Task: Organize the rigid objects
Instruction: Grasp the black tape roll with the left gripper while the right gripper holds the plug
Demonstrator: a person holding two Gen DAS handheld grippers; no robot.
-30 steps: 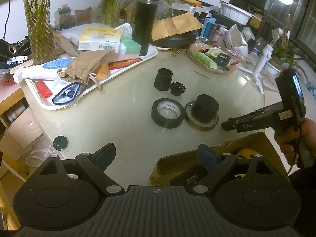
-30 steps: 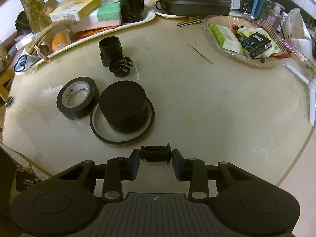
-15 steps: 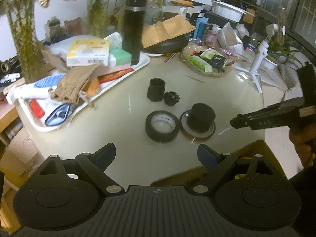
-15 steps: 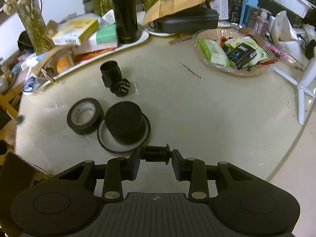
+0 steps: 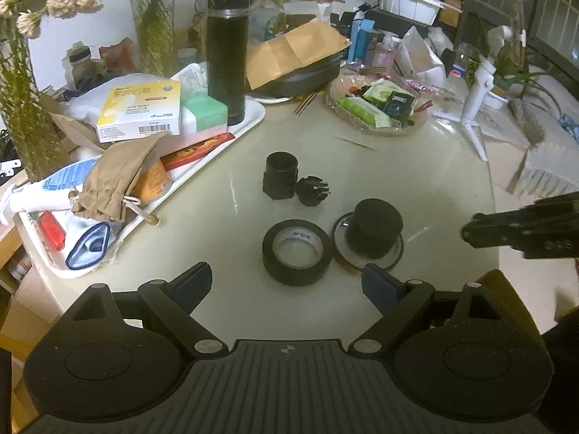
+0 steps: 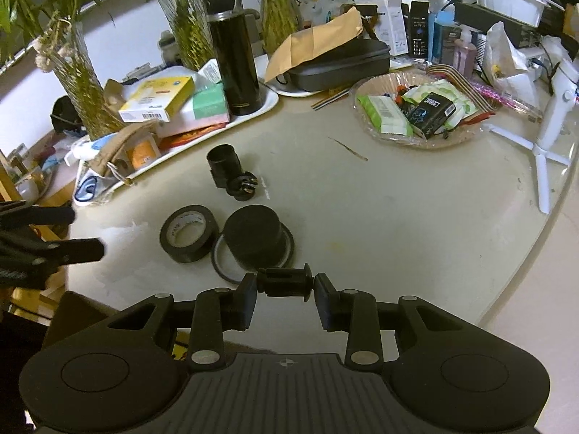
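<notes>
Right gripper (image 6: pixel 285 286) has its fingers (image 6: pixel 245 298) closed partway on a small black spool-shaped part (image 6: pixel 285 282) – short cylinder with flanged ends, held end to end and lifted clear of the counter (image 6: pixel 398 224). Left gripper (image 5: pixel 286 282) has fingers (image 5: pixel 191 284) spread wide with nothing between them, angled down over the near counter edge. Still on the counter: a roll of black tape (image 5: pixel 296 251) with a white printed core, text too small to read; just beside it a black round cap (image 5: pixel 374 227) sitting inside a thin dark ring (image 5: pixel 367 262); behind them a black tube (image 5: pixel 281 176) touching a small black toothed piece (image 5: pixel 312 190). White tray (image 5: pixel 253 123) at left carries a yellow-and-white box (image 5: pixel 141 108) with a barcode – lettering unreadable – and a tall black flask (image 5: pixel 226 50). In the left view the right gripper's fingers enter from the right edge, pointing left, blurred. A brown cardboard box (image 6: pixel 83 313) sits below the near counter edge.
</notes>
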